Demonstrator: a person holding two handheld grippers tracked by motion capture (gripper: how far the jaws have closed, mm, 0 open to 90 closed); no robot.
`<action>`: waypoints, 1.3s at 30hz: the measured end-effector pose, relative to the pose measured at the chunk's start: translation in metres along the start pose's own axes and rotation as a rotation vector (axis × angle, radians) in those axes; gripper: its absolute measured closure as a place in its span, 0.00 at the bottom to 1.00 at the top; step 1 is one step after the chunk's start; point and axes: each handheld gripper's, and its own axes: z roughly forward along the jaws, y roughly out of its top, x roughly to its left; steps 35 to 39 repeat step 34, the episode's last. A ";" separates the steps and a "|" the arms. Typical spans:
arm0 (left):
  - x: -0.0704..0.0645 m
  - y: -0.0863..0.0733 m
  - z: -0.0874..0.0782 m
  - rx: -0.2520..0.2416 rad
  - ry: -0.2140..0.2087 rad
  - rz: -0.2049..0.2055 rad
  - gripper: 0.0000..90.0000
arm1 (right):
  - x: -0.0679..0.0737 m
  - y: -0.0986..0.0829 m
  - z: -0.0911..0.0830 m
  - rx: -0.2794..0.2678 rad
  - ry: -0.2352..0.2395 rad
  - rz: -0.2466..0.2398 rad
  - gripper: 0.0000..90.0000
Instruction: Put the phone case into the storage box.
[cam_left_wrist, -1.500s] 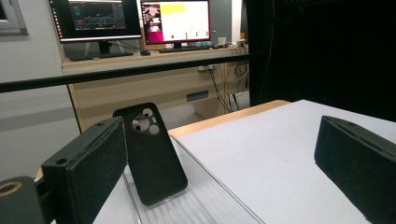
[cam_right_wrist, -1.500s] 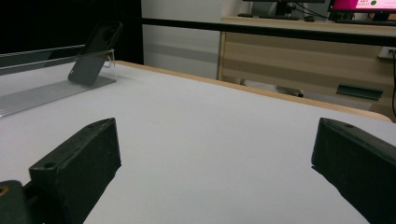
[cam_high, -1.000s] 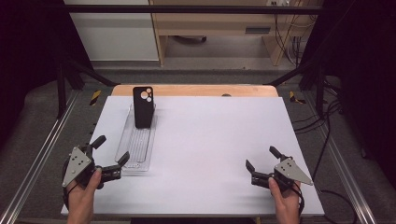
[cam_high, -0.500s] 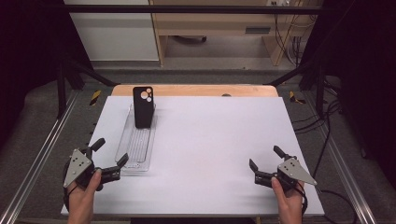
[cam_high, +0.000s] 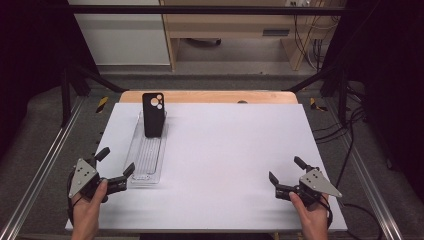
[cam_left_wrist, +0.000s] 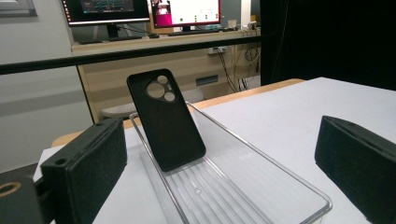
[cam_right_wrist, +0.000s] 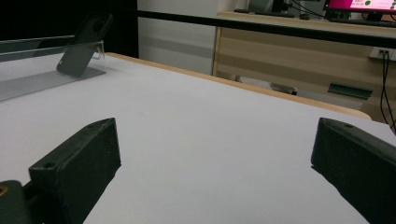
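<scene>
A black phone case (cam_high: 153, 114) (cam_left_wrist: 166, 119) (cam_right_wrist: 84, 45) leans upright against the far end of a clear plastic tray (cam_high: 146, 159) (cam_left_wrist: 261, 186) on the white table (cam_high: 230, 150). My left gripper (cam_high: 116, 160) (cam_left_wrist: 219, 172) rests open at the near left corner, its jaws just short of the tray's near end with nothing between them. Near the front right edge my right gripper (cam_high: 286, 170) (cam_right_wrist: 215, 168) is open too, over bare table, far from the tray.
A black crossbar (cam_high: 200, 9) spans the far side above the table. Wooden furniture (cam_high: 235, 25) and cables (cam_high: 310, 45) lie beyond it. Metal frame rails (cam_high: 45, 155) run along both table sides. The white surface between the grippers is bare.
The right gripper has slid slightly right and toward the front edge. The left gripper, the tray and the case have stayed put.
</scene>
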 end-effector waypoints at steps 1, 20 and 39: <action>0.000 -0.001 0.000 0.000 0.000 -0.002 0.02 | -0.001 0.000 -0.001 0.000 -0.001 0.001 0.02; 0.010 -0.020 -0.003 0.012 0.018 -0.016 0.02 | -0.015 -0.004 -0.009 0.002 0.007 -0.016 0.02; -0.008 -0.022 0.004 0.001 -0.043 0.014 0.02 | 0.000 -0.016 0.017 0.062 0.059 -0.018 0.03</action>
